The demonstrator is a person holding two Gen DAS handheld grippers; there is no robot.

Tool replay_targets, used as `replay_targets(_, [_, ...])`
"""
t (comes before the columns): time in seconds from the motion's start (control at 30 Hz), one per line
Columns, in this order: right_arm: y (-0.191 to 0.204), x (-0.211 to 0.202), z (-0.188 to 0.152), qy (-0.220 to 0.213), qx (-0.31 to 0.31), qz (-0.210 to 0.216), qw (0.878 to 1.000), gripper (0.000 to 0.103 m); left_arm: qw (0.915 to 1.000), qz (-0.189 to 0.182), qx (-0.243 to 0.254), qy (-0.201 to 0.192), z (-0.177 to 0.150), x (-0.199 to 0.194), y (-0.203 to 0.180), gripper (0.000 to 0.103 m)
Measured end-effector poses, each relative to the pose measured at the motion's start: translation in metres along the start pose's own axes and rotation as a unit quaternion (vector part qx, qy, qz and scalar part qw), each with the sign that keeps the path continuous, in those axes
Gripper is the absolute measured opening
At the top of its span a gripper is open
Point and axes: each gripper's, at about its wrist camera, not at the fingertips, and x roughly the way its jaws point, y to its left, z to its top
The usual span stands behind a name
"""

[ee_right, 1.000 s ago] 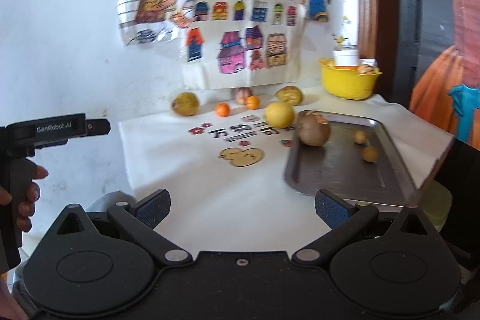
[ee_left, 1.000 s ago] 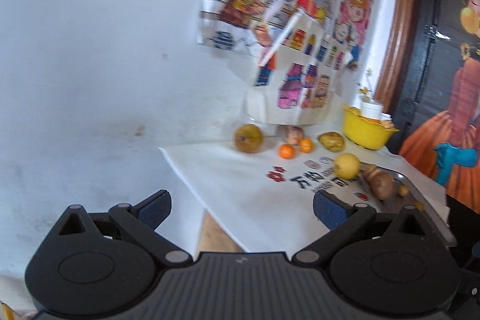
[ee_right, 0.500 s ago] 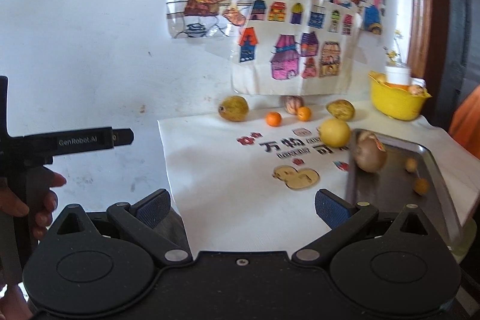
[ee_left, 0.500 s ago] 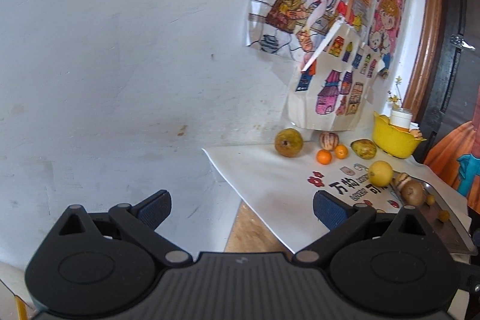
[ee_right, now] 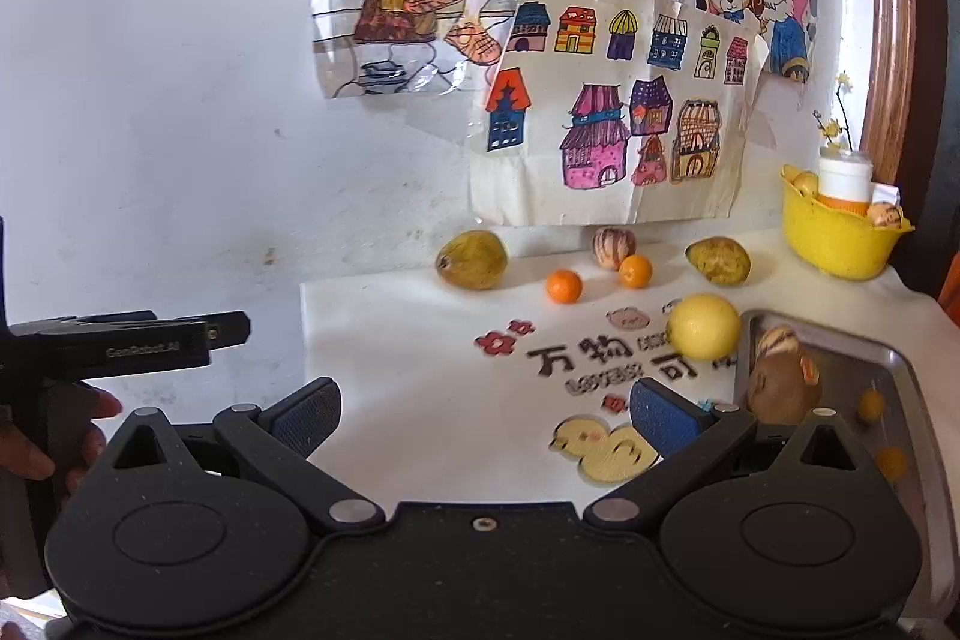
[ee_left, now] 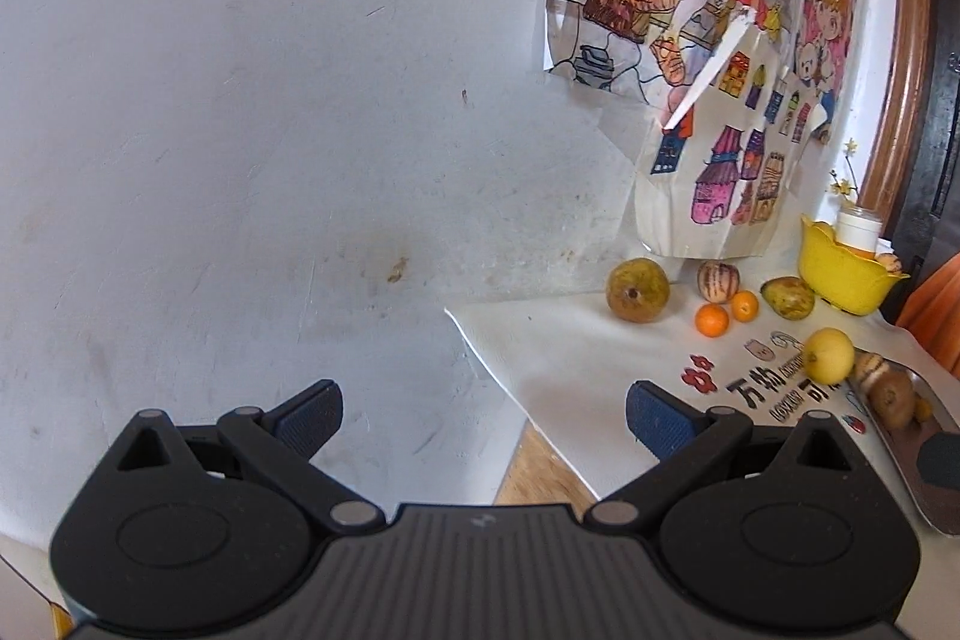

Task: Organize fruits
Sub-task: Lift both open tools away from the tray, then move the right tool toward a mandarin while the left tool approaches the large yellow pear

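Observation:
Fruits lie on a white printed cloth (ee_right: pixel 420 388): a brownish pear (ee_right: pixel 471 259), two small oranges (ee_right: pixel 563 285) (ee_right: pixel 635 271), a striped fruit (ee_right: pixel 613 247), a mottled green-yellow fruit (ee_right: pixel 718 260) and a yellow lemon (ee_right: pixel 703 326). A metal tray (ee_right: pixel 900 376) at the right holds a brown fruit (ee_right: pixel 777 388) and small orange fruits (ee_right: pixel 870 405). My right gripper (ee_right: pixel 483 412) is open and empty over the cloth's front. My left gripper (ee_left: pixel 483 415) is open and empty, off the table's left edge, facing the wall; it also shows in the right wrist view (ee_right: pixel 228 331).
A yellow bowl (ee_right: pixel 840 238) with a white bottle and fruit stands at the back right. Drawings (ee_right: pixel 600 100) hang on the white wall behind the table. The table's left edge (ee_left: pixel 474 346) drops off beside bare wood (ee_left: pixel 534 472).
Both grippers have swung left and tilted up, so the table sits lower right in the left view. The right gripper has come closer to the cloth. Jaws stay open.

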Motion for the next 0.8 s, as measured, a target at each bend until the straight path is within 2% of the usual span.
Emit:
replay_targets(0.2, [-0.021,0.021,0.018,-0.003,-0.014,-0.006,1.000,0.102,0.9998,-0.002,0.019,-0.004,0.013,0.021,-0.009,0.103])
replay_targets(0.37, [-0.039,0.039,0.028,-0.003,-0.028,-0.017,0.999,0.102,0.9987,-0.024,0.045,-0.007,0.023,0.045,-0.026,0.103])
replay_targets(0.67, [-0.077,0.081,0.032,0.026,-0.068,-0.040,0.997,0.102,0.9921,-0.066,0.107,0.000,0.036,0.095,-0.059,0.103])
replay_targets(0.8, [-0.087,0.101,0.029,0.045,-0.100,-0.046,0.993,0.102,0.9901,-0.078,0.116,0.013,0.041,0.117,-0.066,0.103])
